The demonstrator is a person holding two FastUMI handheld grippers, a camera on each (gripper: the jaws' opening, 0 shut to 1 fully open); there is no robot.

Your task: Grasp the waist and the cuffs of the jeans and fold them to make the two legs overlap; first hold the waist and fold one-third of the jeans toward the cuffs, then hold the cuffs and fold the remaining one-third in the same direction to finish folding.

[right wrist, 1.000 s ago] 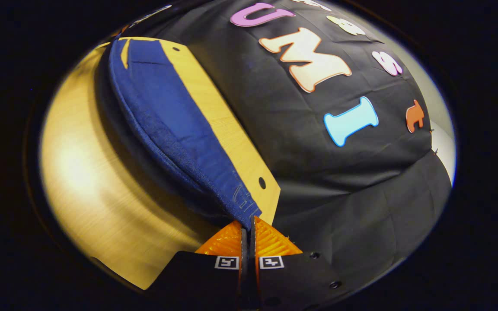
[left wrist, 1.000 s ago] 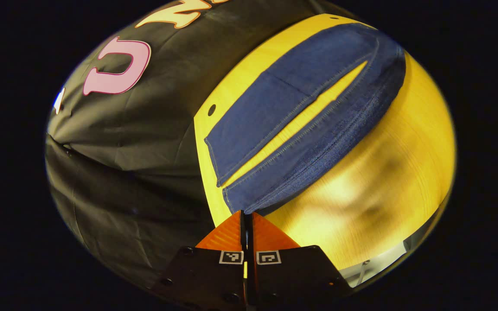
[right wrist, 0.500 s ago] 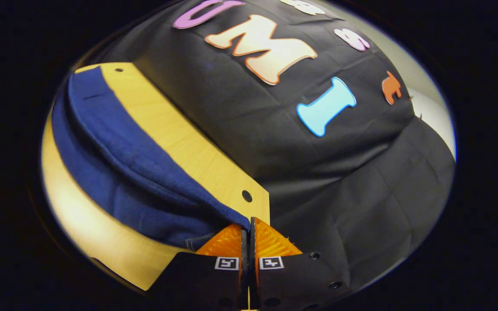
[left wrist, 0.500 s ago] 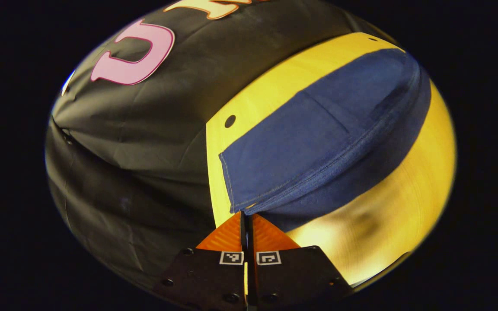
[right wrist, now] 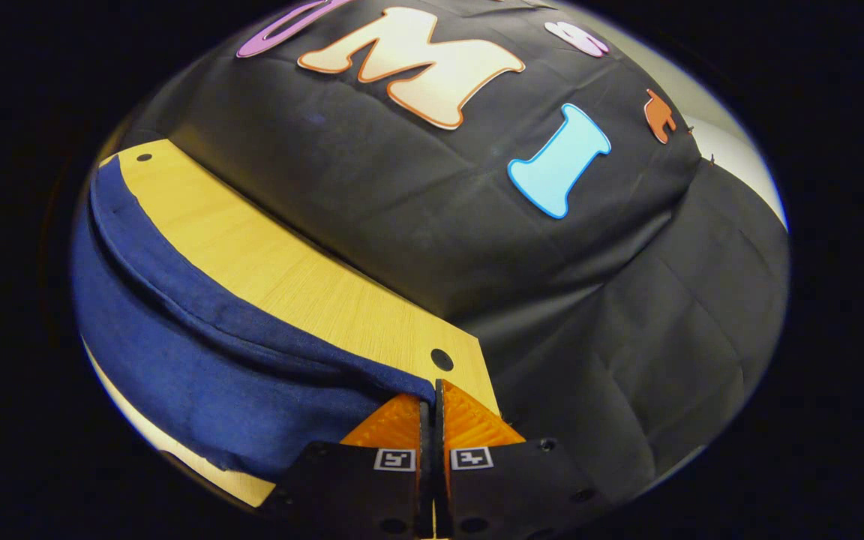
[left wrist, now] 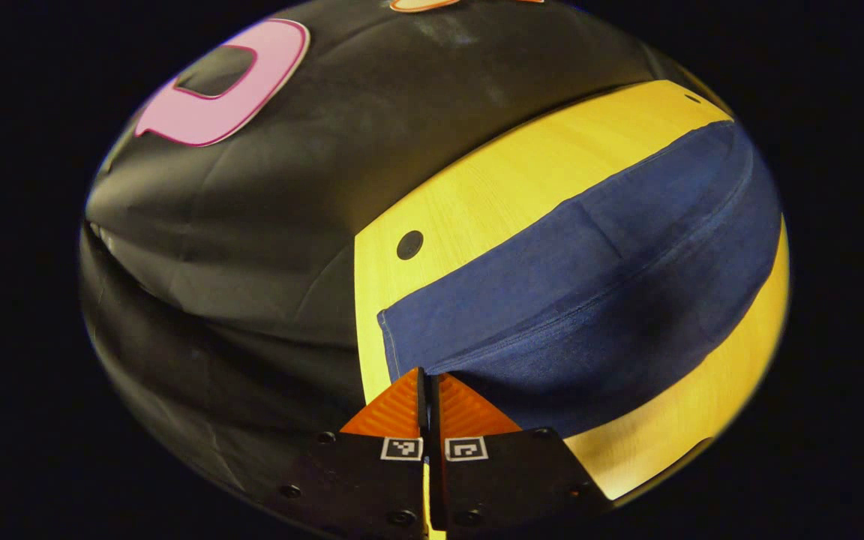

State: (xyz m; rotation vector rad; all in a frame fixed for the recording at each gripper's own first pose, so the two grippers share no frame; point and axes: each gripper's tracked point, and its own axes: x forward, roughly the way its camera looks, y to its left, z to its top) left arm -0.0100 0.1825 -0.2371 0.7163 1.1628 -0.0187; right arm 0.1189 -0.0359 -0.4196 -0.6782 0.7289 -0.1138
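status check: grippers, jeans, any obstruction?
Left gripper shut on jeans. Right gripper shut on jeans too. Legs overlapped on the wooden table. Nothing in the way.

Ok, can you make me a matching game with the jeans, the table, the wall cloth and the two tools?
Things:
1. jeans
2. table
3. wall cloth
4. left tool and right tool

Matches:
A. black
B. shut on the blue cloth
C. yellowish wood with a small round hole
D. blue, folded lengthwise along the table

Pairs: 1-D, 2-C, 3-A, 4-B
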